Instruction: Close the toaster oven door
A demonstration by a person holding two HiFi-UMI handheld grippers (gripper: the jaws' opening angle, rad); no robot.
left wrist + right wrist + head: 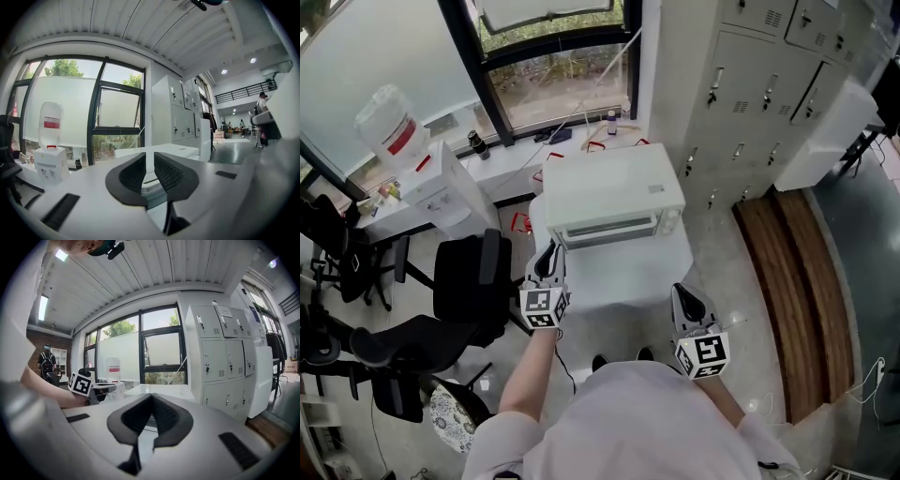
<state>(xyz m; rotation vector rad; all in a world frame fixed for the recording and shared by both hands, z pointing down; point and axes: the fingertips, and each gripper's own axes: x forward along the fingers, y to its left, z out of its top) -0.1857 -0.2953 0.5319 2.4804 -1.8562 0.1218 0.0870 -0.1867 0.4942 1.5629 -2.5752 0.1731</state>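
A white toaster oven (614, 192) stands on a small white table (623, 281), its glass door (607, 231) upright against the front. My left gripper (551, 248) hovers by the oven's front left corner, its jaws a narrow gap apart and holding nothing. In the left gripper view the oven (161, 151) shows just beyond the left gripper (150, 157). Near the table's front right, a little short of the oven, my right gripper (682, 292) has its fingertips touching and is empty. The right gripper (151, 397) points at the oven (161, 391) from farther back.
A black office chair (469, 277) stands close on the left of the table. A water dispenser (389, 127) and a window ledge lie behind. Grey lockers (750, 84) and a wooden bench (792, 281) are on the right.
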